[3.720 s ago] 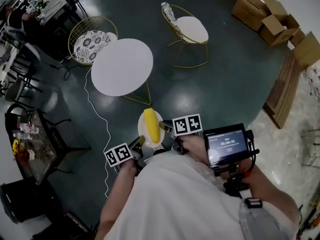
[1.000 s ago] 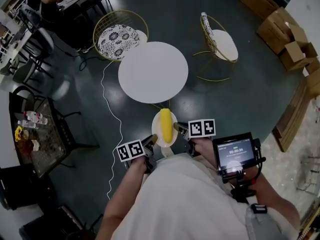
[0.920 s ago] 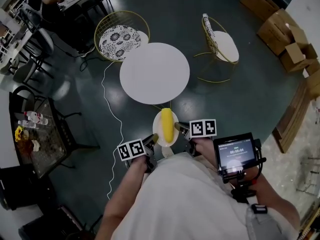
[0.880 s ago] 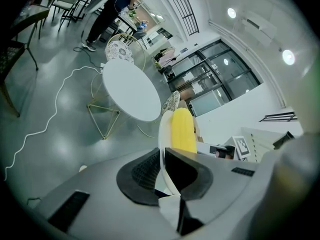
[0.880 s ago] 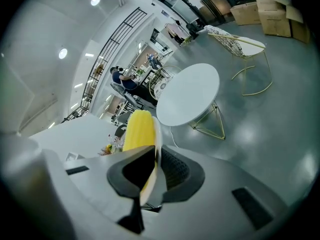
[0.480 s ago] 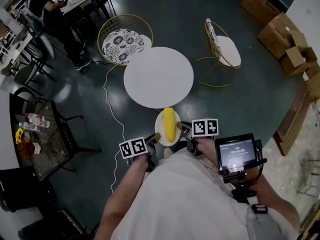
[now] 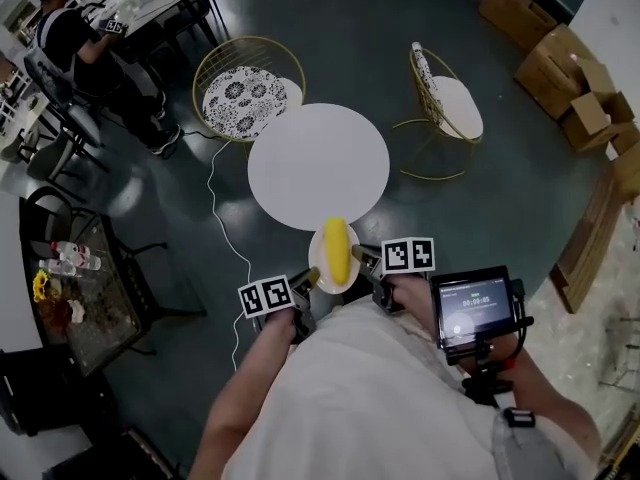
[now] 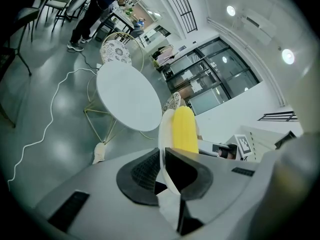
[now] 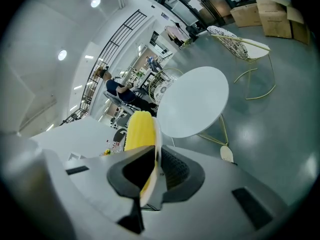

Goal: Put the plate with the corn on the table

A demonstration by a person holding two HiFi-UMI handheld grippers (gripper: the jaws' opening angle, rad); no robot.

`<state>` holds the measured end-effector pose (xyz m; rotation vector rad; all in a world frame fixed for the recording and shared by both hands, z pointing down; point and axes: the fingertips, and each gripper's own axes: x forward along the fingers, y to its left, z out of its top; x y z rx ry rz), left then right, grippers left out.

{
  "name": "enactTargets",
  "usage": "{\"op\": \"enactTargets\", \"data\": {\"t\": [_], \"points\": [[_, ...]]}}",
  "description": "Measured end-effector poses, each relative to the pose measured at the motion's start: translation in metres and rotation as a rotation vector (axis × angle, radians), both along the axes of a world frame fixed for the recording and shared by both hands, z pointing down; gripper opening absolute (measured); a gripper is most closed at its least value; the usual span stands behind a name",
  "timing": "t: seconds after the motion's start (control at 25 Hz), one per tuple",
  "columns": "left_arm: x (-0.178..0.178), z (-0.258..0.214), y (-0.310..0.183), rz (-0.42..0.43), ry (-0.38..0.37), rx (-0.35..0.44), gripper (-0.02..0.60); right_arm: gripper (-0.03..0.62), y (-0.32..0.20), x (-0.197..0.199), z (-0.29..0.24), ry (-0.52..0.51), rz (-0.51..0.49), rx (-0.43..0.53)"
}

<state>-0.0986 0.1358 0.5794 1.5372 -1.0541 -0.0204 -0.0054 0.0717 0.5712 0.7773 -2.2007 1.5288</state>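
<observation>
Left of centre, the left gripper (image 7: 309, 278) has its jaws nearly closed, pinching the left rim of the white plate (image 7: 322, 271). Its own view shows the rim edge-on and clamped between the two dark pads. The plate is carried level in the air in front of the person, with the yellow corn cob (image 7: 337, 245) lying lengthwise along its middle and pointing away from the person. On the other side, the right gripper (image 7: 362, 257) is likewise clamped on the right rim, which sits thin between its pads. Change noted: a few seconds ago the round white table (image 7: 310, 158) lay well apart from the plate across open floor. Half a second ago the plate's far rim was just short of the table's near edge. In the head view that rim now overlaps the near edge. Both grips and the lie of the corn are unchanged. Assessment: the carry is almost complete, but the plate is not yet set down. What remains is a short advance over the tabletop, a level lowering so the loose cob does not roll, then release on both sides.
</observation>
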Motion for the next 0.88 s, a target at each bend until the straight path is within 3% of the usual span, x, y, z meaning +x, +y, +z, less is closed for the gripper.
{"op": "enactTargets", "data": {"t": [0.32,0.88], "points": [[-0.017,0.01,-0.058,0.012,0.0,-0.01,0.038,0.049,-0.057,-0.016,0.01,0.001,0.008,-0.018],[-0.017,0.012,-0.083,0.076,-0.012,-0.032,0.038,0.049,-0.076,-0.013,0.016,0.008,0.054,-0.056]]}}
